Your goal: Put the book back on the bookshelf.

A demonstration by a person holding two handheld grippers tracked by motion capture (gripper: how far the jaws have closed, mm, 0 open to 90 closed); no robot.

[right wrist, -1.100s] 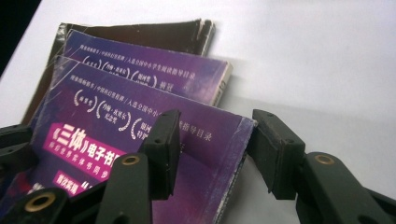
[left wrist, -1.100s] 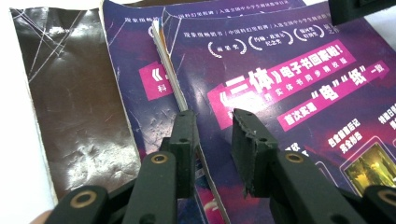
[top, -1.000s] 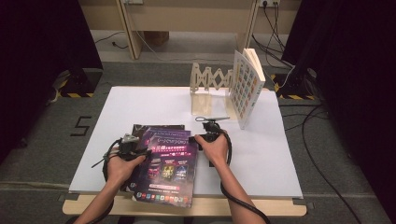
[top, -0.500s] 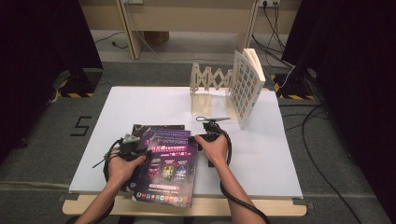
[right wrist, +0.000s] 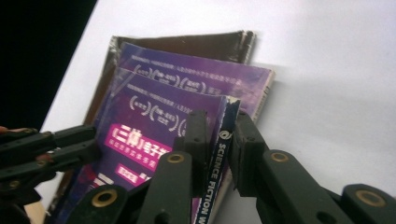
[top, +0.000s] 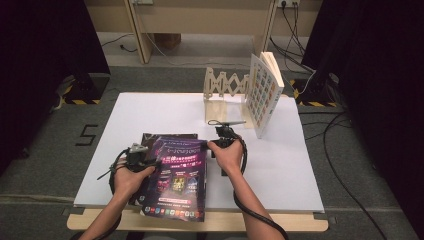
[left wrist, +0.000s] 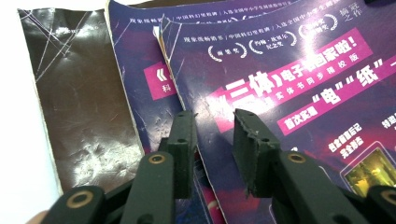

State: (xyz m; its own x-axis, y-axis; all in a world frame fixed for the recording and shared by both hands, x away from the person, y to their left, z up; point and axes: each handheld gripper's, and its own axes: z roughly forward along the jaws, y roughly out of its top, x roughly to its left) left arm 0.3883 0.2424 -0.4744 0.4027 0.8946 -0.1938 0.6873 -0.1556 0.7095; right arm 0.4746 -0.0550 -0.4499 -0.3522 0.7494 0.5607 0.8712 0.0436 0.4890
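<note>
Three books lie stacked at the front of the white table [top: 165,110]. The top purple book [top: 177,175] [left wrist: 289,70] [right wrist: 154,126] rests on a second purple book [left wrist: 144,93] [right wrist: 196,70]. Under both is a dark brown one [top: 150,137] [left wrist: 79,93] [right wrist: 187,44]. My right gripper [top: 209,145] [right wrist: 219,135] has just been closing, and its pads now pinch the top book's spine. My left gripper [top: 154,162] [left wrist: 212,135] has just been opening; its jaws stand apart over the top book's left edge.
A wooden accordion rack [top: 225,85] stands at the back of the table, with a pale book [top: 262,95] leaning upright at its right end. The stack's front edge overhangs the table's near edge. Cables run across the floor on the right.
The right hand has shifted slightly at the top book's right edge. The stack and the left hand look the same.
</note>
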